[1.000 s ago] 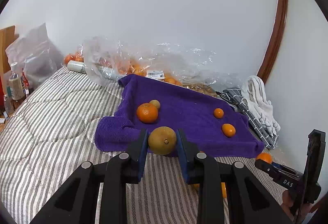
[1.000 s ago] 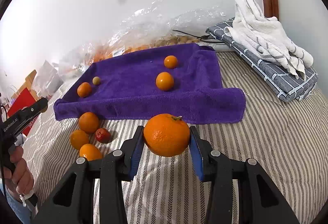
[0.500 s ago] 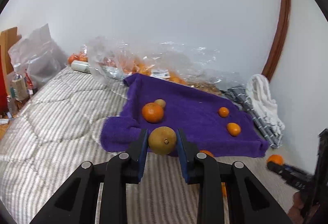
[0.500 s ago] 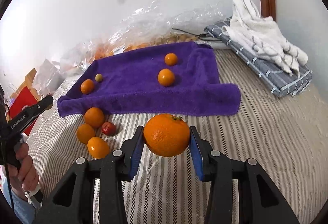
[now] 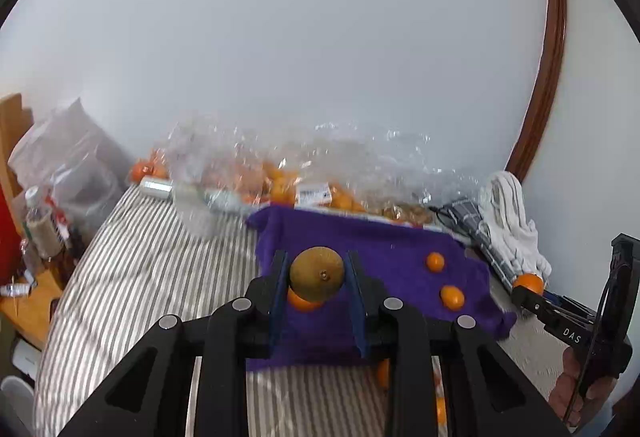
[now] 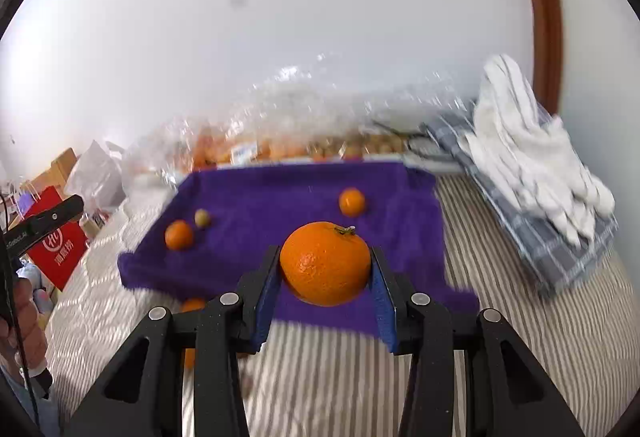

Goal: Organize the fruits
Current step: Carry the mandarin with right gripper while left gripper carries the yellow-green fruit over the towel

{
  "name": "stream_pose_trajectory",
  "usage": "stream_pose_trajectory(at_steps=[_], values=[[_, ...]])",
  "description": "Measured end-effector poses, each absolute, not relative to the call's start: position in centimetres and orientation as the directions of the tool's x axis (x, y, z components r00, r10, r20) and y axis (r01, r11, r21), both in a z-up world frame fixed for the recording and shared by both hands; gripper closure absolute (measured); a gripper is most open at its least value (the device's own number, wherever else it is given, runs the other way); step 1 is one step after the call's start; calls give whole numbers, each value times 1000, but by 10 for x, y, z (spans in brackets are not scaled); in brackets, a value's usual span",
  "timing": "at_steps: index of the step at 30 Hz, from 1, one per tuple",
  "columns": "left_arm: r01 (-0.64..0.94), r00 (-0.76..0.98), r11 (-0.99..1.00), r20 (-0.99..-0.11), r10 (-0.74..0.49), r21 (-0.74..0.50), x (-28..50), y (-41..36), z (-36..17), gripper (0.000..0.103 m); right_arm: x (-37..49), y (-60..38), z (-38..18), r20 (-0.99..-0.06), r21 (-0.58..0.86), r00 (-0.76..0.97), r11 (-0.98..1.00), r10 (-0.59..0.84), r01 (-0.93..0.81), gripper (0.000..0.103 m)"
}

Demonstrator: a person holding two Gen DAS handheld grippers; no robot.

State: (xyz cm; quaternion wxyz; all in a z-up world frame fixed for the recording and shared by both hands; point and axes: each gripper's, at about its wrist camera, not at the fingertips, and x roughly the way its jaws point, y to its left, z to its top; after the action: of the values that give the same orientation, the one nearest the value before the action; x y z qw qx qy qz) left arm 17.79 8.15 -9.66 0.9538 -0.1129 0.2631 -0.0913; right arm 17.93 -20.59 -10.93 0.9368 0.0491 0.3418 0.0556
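Both grippers lifted; held orange (image 6: 325,263) hides towel (image 6: 280,197) fruit.

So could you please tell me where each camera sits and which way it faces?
Left wrist: rides the left claw, angled down over the purple towel; claw grips a brownish-green fruit; right hand at the edge.
Right wrist: rides the right claw, same facing; claw grips a large orange; left hand at the edge.
Shared: towel, striped bedding.
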Motion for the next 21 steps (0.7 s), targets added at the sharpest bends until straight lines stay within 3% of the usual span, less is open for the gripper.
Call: stream_pose_trajectory(at_steps=[9,21], values=[[86,866,943,-445,-230,-320,231,78,-108,77,242,-212,-115,-598,163,784,983,166,-83,60],[79,780,951,-576,-245,-298,247,62,-158,77,263,-233,-165,-662,182,737,983,136,-18,60]])
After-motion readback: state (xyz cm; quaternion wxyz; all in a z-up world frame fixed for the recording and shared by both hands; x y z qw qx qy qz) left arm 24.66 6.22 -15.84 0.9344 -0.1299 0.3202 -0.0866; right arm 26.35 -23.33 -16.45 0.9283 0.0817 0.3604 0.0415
